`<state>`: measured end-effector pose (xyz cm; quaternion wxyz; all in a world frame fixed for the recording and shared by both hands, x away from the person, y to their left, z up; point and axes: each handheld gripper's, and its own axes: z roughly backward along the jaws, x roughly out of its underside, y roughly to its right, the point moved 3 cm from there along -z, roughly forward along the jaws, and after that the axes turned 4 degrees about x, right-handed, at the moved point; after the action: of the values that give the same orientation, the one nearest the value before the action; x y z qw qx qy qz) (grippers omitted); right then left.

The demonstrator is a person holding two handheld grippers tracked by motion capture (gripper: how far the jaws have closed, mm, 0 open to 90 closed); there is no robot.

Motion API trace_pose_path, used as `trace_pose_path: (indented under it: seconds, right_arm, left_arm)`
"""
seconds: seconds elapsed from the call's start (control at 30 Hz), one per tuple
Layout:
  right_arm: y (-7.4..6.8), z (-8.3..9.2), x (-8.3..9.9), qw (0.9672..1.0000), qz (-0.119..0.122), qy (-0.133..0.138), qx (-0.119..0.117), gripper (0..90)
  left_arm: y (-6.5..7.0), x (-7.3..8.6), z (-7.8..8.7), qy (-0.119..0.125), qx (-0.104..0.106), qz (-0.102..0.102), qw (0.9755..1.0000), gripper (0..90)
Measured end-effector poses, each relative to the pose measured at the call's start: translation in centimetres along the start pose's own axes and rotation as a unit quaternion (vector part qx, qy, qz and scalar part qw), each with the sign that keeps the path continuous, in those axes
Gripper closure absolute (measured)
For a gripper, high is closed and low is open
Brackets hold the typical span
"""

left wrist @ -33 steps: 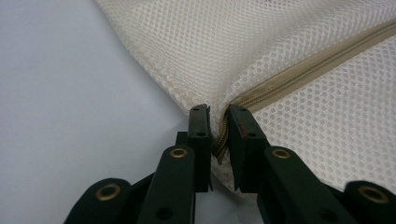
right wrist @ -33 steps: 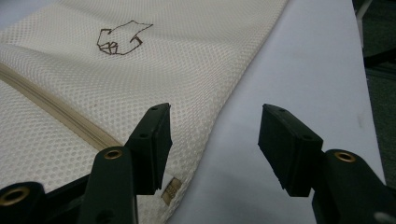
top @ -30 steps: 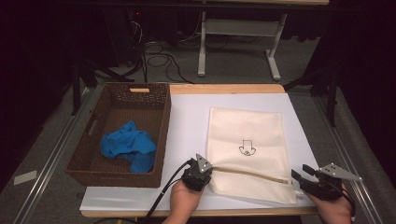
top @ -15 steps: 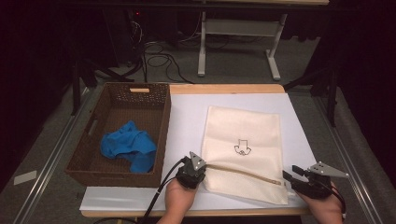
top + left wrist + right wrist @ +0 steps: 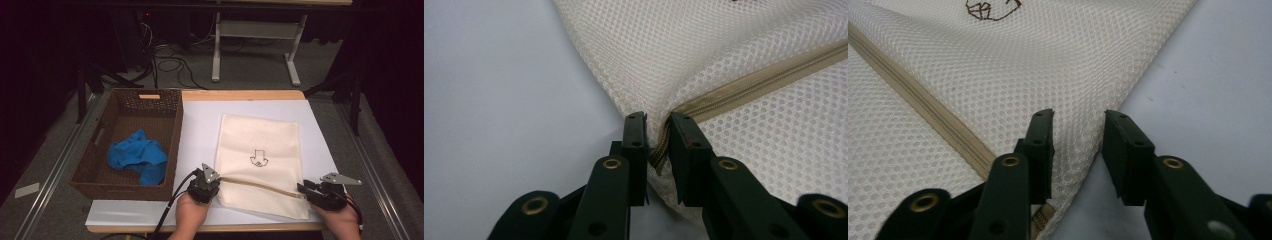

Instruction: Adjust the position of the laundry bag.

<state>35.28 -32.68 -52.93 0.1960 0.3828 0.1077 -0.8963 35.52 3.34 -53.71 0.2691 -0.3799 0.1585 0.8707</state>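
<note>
The cream mesh laundry bag (image 5: 260, 165) lies flat on the white counter (image 5: 200, 125), beside the brown wicker basket (image 5: 127, 142). The left claw (image 5: 658, 142) is clenched on the bag's left end of the beige zipper (image 5: 754, 82). The right claw (image 5: 1077, 150) has just been closing over the bag's right edge, but its jaws do not press yet. The zipper end lies beside the left jaw, so I think the claw may catch only mesh and miss it.

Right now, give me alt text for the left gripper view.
The left gripper pinches the zipper end at a corner of a cream mesh laundry bag, its two black jaws close together on the fabric. The bag lies on a white table surface.
</note>
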Motion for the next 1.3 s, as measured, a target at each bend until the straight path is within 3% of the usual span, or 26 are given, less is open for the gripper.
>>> trace_pose_path:
  seconds: [0.13,0.2,0.43,0.87,0.97,1.0,1.13,1.2,1.23,1.27,1.3]
  right_arm:
    - [-0.6,-0.2,-0.3,0.9997,0.023,-0.003,0.0,86.4]
    - [-0.7,-0.3,-0.6,0.9997,0.025,-0.002,-0.001,87.8]
    - [-1.0,-0.7,-1.7,0.9993,0.035,0.015,-0.003,88.3]
    - [0.1,-1.2,-2.1,0.9994,0.032,0.014,0.004,87.9]
    - [0.1,-1.2,-2.1,0.9993,0.033,0.016,0.005,86.8]
    - [0.1,-1.2,-2.1,0.999,0.04,0.02,0.006,83.0]
    - [0.2,-0.9,-2.1,0.9992,0.031,0.025,0.008,80.3]
    - [0.3,-0.5,-2.2,0.9988,0.029,0.037,0.011,76.4]
    - [0.3,-0.5,-2.2,0.9988,0.029,0.037,0.011,76.4]
    - [0.3,-0.1,-2.1,0.9986,0.03,0.043,0.011,75.5]
    - [0.2,0.1,-2.0,0.9988,0.022,0.043,0.011,74.6]
  left_arm:
    - [-0.2,0.0,0.0,-0.002,-0.002,-0.001,1.0,77.9]
    - [-0.3,0.0,0.0,-0.001,-0.004,0.0,1.0,77.8]
    - [-0.9,0.1,0.1,0.0,-0.015,0.01,0.9998,76.8]
    - [-0.1,0.8,0.9,-0.016,-0.002,-0.007,0.9999,72.1]
    - [0.0,0.9,1.1,-0.016,-0.001,-0.001,0.9999,65.4]
    - [0.0,0.9,1.2,-0.015,-0.003,-0.002,0.9999,57.0]
    - [0.2,0.9,2.0,0.008,-0.002,-0.008,0.9999,49.7]
    - [0.4,0.7,2.7,0.032,0.005,-0.006,0.9994,44.1]
    - [0.4,0.7,2.7,0.032,0.005,-0.006,0.9994,42.8]
    - [0.5,0.6,3.2,0.052,0.016,-0.003,0.9985,41.3]
    - [0.5,0.6,3.2,0.052,0.016,-0.003,0.9985,40.5]
